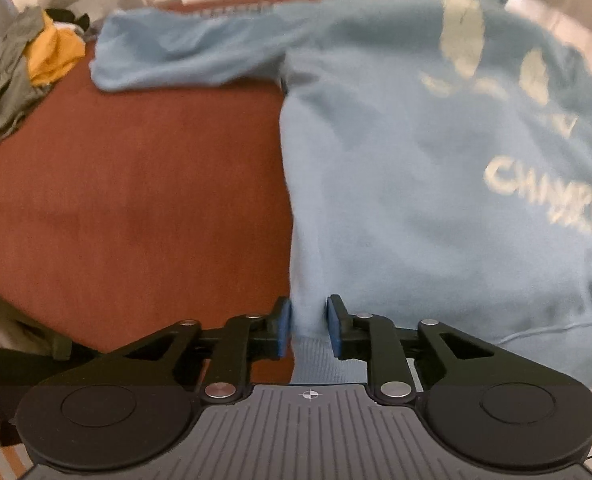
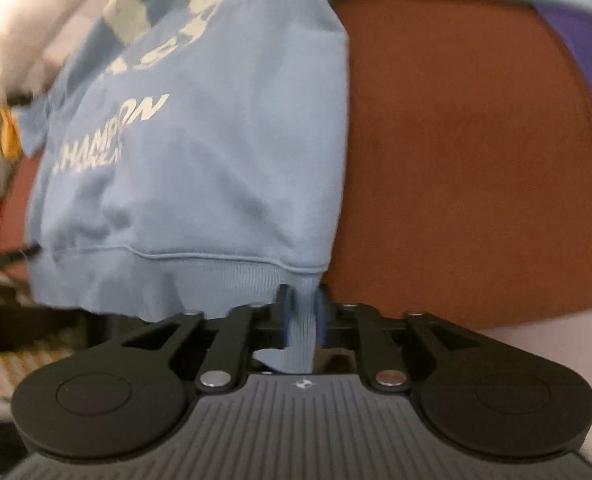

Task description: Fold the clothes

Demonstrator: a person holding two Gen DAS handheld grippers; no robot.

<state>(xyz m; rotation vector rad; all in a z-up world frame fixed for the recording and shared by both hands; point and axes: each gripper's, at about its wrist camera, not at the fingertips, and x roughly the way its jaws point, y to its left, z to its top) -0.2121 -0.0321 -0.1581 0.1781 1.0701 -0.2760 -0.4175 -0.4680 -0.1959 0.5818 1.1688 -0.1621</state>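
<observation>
Light-blue sweatshirt (image 1: 416, 160) spread on brown surface (image 1: 136, 200), left hand-held gripper (image 1: 309, 328) parted around hem corner, right hand-held gripper (image 2: 303, 316) clenching opposite hem corner, bare brown room both sides, clothes pile (image 1: 28, 68) far left

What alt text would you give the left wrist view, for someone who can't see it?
A light blue sweatshirt with pale lettering lies spread on a reddish-brown surface, one sleeve stretched out to the left. The left gripper straddles its bottom corner, blue-padded fingers on either side of the ribbed hem. A heap of clothes sits at far left.
</observation>
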